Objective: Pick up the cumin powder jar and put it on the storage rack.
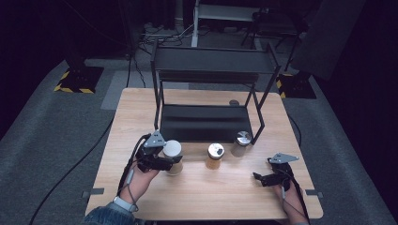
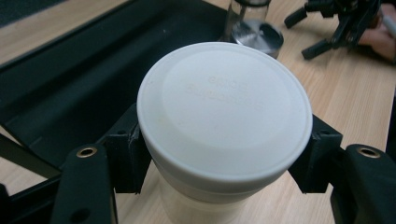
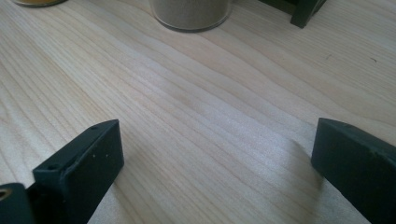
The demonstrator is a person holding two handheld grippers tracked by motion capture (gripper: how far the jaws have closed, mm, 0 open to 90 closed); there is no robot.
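A: Nearest first; left gripper (image 1: 172,160) is clamped on the white-lidded jar (image 1: 172,154), one pad on each side just under the lid rim; jar upright, long axis vertical, at the front left of the table (image 1: 141,101).

B: Does its base touch the wood?

A: Cannot tell; the base is hidden in the left gripper view; in the high view it sits close over the boards.

B: And the right gripper (image 1: 259,178)?

A: Jaws spread wide, nothing between them; low over bare wood at the front right, well apart from the jar.

B: What lies beyond?

A: The black rack (image 1: 206,123); its lower shelf lies straight ahead of the held jar, just past it; two other jars, a black-lidded one (image 1: 215,155) and a silver-lidded one (image 1: 241,143), stand to its right; I judge the left hand is the one placed to carry it forward.
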